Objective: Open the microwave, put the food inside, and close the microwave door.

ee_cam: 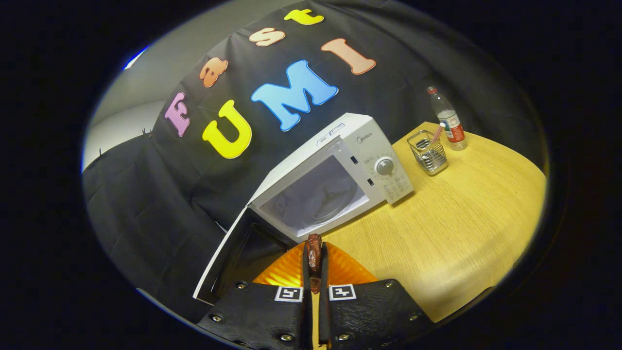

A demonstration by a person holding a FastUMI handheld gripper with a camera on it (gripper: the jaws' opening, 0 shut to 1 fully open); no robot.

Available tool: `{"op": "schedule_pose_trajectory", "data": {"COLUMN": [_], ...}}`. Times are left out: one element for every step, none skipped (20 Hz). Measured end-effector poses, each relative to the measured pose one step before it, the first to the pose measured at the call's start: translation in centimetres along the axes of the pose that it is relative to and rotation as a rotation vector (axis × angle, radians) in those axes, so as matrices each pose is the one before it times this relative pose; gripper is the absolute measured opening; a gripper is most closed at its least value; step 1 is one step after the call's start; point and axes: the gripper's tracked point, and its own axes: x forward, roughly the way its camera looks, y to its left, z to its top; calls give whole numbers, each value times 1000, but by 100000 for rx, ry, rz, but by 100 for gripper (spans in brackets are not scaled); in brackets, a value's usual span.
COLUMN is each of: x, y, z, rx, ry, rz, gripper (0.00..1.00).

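Gripper (pixel 315 265) clamps one food piece (pixel 314 252) before one microwave (pixel 335 177) (door (pixel 233 257) open).

**My jaws, seen from behind**

My gripper (pixel 315 272) carries two broad, textured plates, one on each side, studded with round silver screws along their edges. Each plate wears a small square black-and-white marker near the inner corner. My jaws run forward as two narrow strips, nearly meeting.
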Motion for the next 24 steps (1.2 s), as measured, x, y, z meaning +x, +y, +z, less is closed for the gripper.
{"op": "schedule_pose_trajectory", "data": {"x": [980, 1043, 1153, 1147, 1199, 1172, 1077, 1194, 1242, 1010, 1016, 1055, 947, 981, 950, 1013, 995, 1024, 876, 890, 837, 660, 577, 487], "y": [219, 373, 400, 328, -75, -291, -145, 24, 60, 64, -18, 5, -43, -154, -124, -93, -68, -115, -15, 29, 36, -2, 80, 47], "z": [167, 124, 189, 40, 129, 229, 259, 154, 298, 140, 147, 326, 119, -24, -163, -251, -426, -466, -440, -364, -541, -536, -283, -260], "rx": [-474, 437, 1005, 1041, 652, -81, -309, 395, 1091, 1092, 434, -543, -910, -772, -274, 241, 752, 656, -5, -549, -792, -659, -866, -871], "ry": [-753, -351, -361, -66, -16, -706, -864, -1192, -1035, -1089, -1562, -2279, -2070, -1486, -1370, -1056, -755, -950, -1153, -1205, -559, 489, -566, -77], "rz": [-305, 604, 1108, 800, -738, -1565, -812, 13, 464, 676, 581, 766, 534, 20, 43, 193, -109, -356, -245, -214, -20, -567, -207, -95], "gripper": [5, 5, 5, 5, 5, 5, 5, 5, 5, 5, 5, 5, 5, 5, 5, 5, 5, 5, 5, 5, 5, 5, 6, 6]}}
